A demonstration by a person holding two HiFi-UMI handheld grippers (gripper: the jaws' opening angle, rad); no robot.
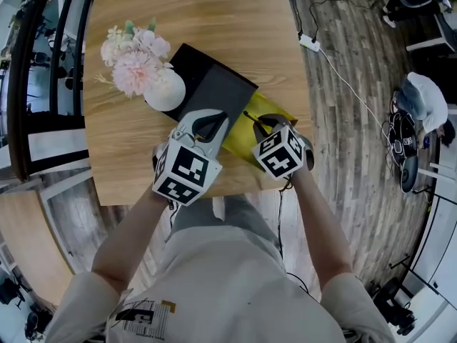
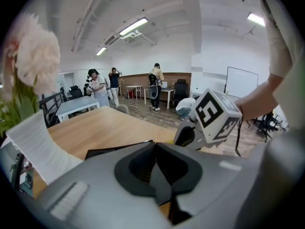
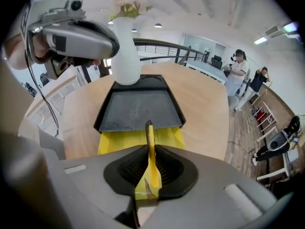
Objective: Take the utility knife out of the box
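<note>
A yellow utility knife [image 3: 150,149] stands between the pads of my right gripper [image 3: 149,168], which is shut on it; its dark tip points away over the yellow box [image 3: 114,142]. In the head view the knife [image 1: 251,118] shows as a thin dark line above the yellow box [image 1: 274,108], in front of my right gripper [image 1: 261,127]. A black lid with a grey inside [image 3: 138,109] lies across the box's far part. My left gripper [image 1: 207,126] hovers at the lid's near edge [image 1: 218,95], jaws shut, nothing seen between them [image 2: 156,173].
A white vase [image 1: 165,90] of pink flowers [image 1: 134,54] stands just left of the lid, close to my left gripper. The round wooden table [image 1: 186,13] ends right under my hands. Several people stand far off in the room [image 2: 97,87].
</note>
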